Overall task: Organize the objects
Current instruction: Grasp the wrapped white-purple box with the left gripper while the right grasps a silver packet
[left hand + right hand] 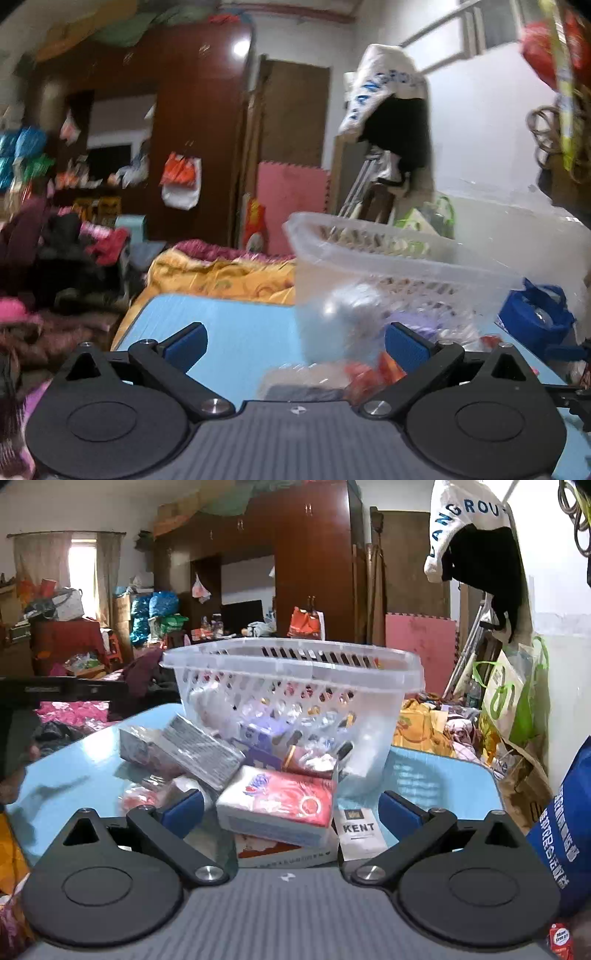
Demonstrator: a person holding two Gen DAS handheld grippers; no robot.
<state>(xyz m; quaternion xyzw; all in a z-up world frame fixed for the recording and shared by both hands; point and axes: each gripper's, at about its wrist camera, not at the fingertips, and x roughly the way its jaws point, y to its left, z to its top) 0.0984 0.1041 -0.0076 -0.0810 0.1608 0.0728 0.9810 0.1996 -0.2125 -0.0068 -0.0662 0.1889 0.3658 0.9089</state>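
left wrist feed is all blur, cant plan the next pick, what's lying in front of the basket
Observer: On the right wrist view, a red and white tissue pack lies nearest, between the open fingers of the right gripper.
Operator: anything under or beside it
Observer: A white KENT box stands on the blue table just to its right, and a flat red and white packet shows beneath it.
Operator: is the basket empty
Observer: No. Through the clear basket walls, small items show inside, including something purple; I cannot name them.
Operator: and to the left of the pile
Observer: A grey wrapped pack leans tilted against the heap.
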